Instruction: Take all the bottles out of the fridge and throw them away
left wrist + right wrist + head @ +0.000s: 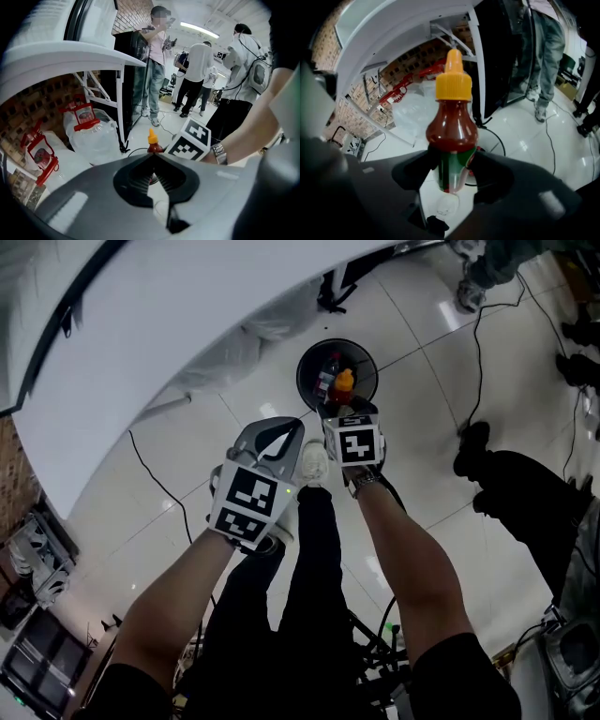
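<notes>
Jaws read clearly only in gripper views: R gripper (453, 161) clamps sauce bottle (452, 124), L gripper (153, 156) shut, empty.

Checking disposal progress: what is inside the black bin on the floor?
The head view shows one dark bottle in the bin. The sauce bottle, clamped in the right gripper, hangs over it and covers part of the inside, so more could lie unseen.

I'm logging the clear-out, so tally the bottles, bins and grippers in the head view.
Bottles: 2, the sauce bottle in the right gripper and a dark bottle in the bin.
Bins: 1.
Grippers: 2, counting the left gripper.
Total: 5.
</notes>
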